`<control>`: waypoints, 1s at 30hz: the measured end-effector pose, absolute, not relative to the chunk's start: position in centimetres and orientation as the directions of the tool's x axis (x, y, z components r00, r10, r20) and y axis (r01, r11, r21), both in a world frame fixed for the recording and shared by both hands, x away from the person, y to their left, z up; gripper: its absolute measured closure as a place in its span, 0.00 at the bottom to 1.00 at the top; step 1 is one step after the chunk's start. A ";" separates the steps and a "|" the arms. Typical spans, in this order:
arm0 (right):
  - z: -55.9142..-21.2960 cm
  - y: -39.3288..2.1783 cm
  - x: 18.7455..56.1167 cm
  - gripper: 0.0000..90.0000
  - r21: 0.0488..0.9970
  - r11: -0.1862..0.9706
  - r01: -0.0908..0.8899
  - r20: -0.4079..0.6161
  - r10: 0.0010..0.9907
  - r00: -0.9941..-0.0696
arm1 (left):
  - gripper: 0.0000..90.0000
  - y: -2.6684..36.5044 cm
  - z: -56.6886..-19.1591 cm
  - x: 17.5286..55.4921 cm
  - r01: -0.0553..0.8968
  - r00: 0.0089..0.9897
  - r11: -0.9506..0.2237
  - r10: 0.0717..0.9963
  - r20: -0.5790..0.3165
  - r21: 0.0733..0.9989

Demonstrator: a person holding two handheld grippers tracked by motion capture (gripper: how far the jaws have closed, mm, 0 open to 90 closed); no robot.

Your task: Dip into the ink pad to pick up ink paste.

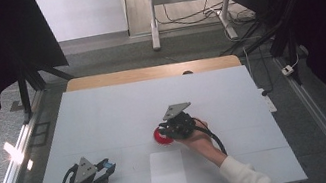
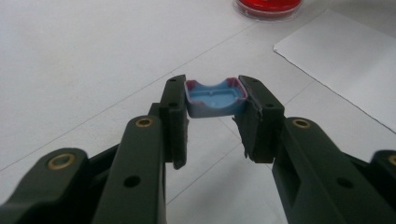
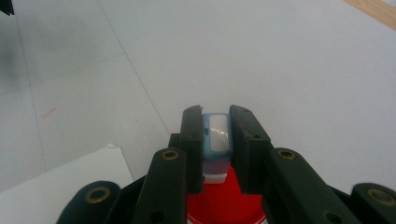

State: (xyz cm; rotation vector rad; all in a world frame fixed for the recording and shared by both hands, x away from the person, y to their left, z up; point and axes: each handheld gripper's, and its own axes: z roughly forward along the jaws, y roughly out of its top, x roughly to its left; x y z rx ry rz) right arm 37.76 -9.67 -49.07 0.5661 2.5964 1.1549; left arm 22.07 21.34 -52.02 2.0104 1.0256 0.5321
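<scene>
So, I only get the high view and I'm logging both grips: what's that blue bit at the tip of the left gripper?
Observer: The left gripper is shut on a small blue cap; its hollow side faces the camera and its rim is stained red.
Operator: And the other one?
Observer: The right gripper clamps a blue stamp between both jaws, with a pale window on the stamp's upper face.
Operator: Is it pressed down yet?
Observer: Its white lower end sits right above the red dish; whether they touch is hidden by the jaws.
</scene>
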 end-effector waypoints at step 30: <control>-49.4 -9.5 37.6 0.84 0.740 0.628 0.243 -0.084 0.445 -0.892 | 0.72 21.4 -52.0 22.1 0.476 0.585 -0.354 0.811 0.010 0.805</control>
